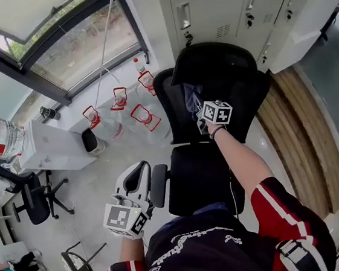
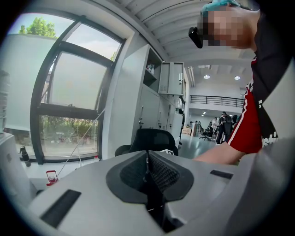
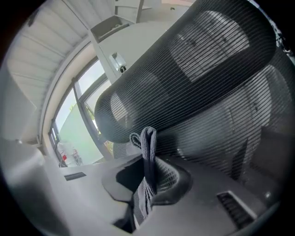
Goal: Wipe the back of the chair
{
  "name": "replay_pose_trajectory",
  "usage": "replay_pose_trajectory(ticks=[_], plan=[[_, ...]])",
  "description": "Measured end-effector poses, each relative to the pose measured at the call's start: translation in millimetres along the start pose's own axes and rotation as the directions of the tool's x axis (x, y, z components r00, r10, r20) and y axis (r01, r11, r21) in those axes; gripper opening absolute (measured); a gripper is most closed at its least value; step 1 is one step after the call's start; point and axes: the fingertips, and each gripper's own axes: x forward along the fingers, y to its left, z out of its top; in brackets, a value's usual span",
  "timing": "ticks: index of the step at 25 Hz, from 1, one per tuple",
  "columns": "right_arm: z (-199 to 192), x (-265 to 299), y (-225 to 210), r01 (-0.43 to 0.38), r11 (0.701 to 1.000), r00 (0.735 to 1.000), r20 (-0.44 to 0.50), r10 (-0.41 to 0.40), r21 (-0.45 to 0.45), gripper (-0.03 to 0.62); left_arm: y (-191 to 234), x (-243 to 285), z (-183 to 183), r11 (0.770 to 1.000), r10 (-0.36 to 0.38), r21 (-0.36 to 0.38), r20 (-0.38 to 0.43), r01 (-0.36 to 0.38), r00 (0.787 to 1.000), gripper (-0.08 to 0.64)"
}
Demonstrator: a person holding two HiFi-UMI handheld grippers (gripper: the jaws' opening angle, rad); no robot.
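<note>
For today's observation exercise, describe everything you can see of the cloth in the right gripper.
The cloth is grey with a ribbed weave. Folded into a narrow strip, it is pinched between the jaws of the right gripper. Its looped end stands up close to the black mesh chair back.

No text can be read with certainty. The white lettering on the person's dark shirt [image 1: 194, 247], near in the head view, is too distorted. The red labels on the far water bottles [image 1: 145, 117] are too small.
</note>
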Motion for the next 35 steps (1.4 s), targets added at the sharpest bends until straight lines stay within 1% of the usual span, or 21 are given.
replay_pose_trajectory(ticks=[4, 7, 12, 18, 22, 26, 29, 35], plan=[[10.9, -22.3, -29.9, 0.027, 1.0, 1.0, 0.015, -0.027, -0.01, 0.052, -22.4, 3.7, -2.7, 1.0, -0.011, 0.003, 0.007, 0.011, 1.0, 0.032], [19.2, -41.6, -48.7, 0.042, 0.999, 0.999, 0.029, -0.041, -0.014, 0.052, -40.4, 7.1, -2.6, 1.0, -0.022, -0.011, 0.026, 0.022, 0.999, 0.032], [34.1, -77.3, -80.3, 0.078, 0.997, 0.996, 0.051, -0.077, -0.018, 0.052, -74.5, 16.1, -1.0, 0.997, -0.061, -0.034, 0.049, 0.063, 0.997, 0.032], [53.3, -122.8, -121.7, 0.135, 0.991, 0.987, 0.089, -0.133, -0.016, 0.052, -107.2, 21.1, 3.5, 0.995, -0.103, -0.002, 0.058, 0.103, 0.993, 0.032], [63.5, -151.4, -153.3, 0.179, 0.983, 0.98, 0.1, -0.175, -0.031, 0.052, -124.3, 28.4, 6.0, 0.991, -0.132, 0.012, 0.066, 0.131, 0.989, 0.032], [71.4, -178.3, -186.4, 0.239, 0.969, 0.967, 0.101, -0.232, -0.059, 0.052, -134.7, 33.6, 4.3, 0.987, -0.158, 0.017, 0.075, 0.157, 0.985, 0.032], [78.3, -196.7, -208.5, 0.28, 0.958, 0.955, 0.117, -0.272, -0.058, 0.052, -136.6, 32.9, 0.1, 0.985, -0.173, 0.015, 0.079, 0.172, 0.982, 0.032], [89.0, -234.4, -239.3, 0.381, 0.924, 0.916, 0.148, -0.373, -0.025, 0.052, -136.3, 24.6, -4.1, 0.983, -0.183, 0.012, 0.088, 0.183, 0.979, 0.032]])
